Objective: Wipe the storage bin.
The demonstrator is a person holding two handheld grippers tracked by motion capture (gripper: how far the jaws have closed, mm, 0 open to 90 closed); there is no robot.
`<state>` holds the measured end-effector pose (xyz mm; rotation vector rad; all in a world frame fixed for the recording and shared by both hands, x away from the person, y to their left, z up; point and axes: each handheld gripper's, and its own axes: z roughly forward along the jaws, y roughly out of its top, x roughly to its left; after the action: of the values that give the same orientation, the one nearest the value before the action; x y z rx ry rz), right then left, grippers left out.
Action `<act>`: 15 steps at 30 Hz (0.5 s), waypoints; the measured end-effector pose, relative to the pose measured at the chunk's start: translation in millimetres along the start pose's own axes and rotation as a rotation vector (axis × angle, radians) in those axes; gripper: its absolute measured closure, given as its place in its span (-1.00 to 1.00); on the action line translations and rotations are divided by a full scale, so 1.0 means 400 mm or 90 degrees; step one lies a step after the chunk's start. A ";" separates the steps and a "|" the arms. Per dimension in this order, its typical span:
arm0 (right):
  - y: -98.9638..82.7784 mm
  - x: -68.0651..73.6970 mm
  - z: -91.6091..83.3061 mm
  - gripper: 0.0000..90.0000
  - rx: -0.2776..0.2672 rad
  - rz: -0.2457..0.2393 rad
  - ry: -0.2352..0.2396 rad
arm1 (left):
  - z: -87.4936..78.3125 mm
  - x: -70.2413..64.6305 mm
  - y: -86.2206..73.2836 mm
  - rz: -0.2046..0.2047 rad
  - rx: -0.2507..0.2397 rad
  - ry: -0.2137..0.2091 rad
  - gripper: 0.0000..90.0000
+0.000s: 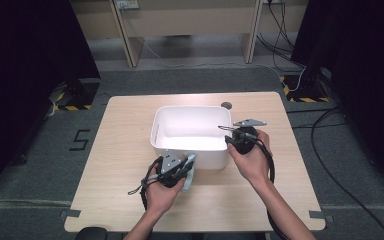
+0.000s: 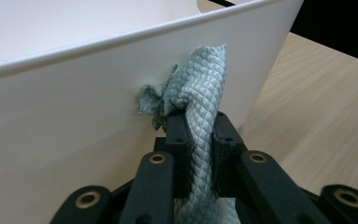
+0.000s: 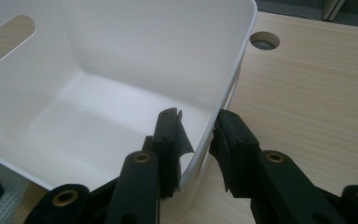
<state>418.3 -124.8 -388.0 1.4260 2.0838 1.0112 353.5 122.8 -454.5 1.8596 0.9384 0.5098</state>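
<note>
Left gripper (image 2: 200, 135) clamped on the teal cloth (image 2: 200, 88), pressing it against the white bin's (image 1: 190, 125) outer wall. Right gripper (image 3: 196, 140) pinches the bin's rim, one jaw inside. Push too hard and that bin could slide free.

Probably a lab: black curtains (image 1: 25, 55), hazard-striped floor tape (image 1: 307, 99), loose cables (image 1: 285, 25), grey carpet (image 1: 190, 80).

The tub (image 1: 190, 134) stands mid-table (image 1: 125, 135), its inside open from above. Its near wall blocks the left gripper (image 1: 187, 167); wide bare tabletop lies at both sides.
</note>
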 end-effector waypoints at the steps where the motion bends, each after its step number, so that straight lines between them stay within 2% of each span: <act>1: 0.000 0.000 0.000 0.57 0.000 0.000 0.000 | 0.000 0.000 -0.001 0.000 0.002 0.001 0.78; 15: 0.000 0.000 0.000 0.57 0.000 -0.001 0.000 | 0.012 -0.001 -0.015 -0.006 0.007 -0.002 0.78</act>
<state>418.3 -124.7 -388.0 1.4250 2.0835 1.0104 354.3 121.5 -461.9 1.8651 0.9485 0.4965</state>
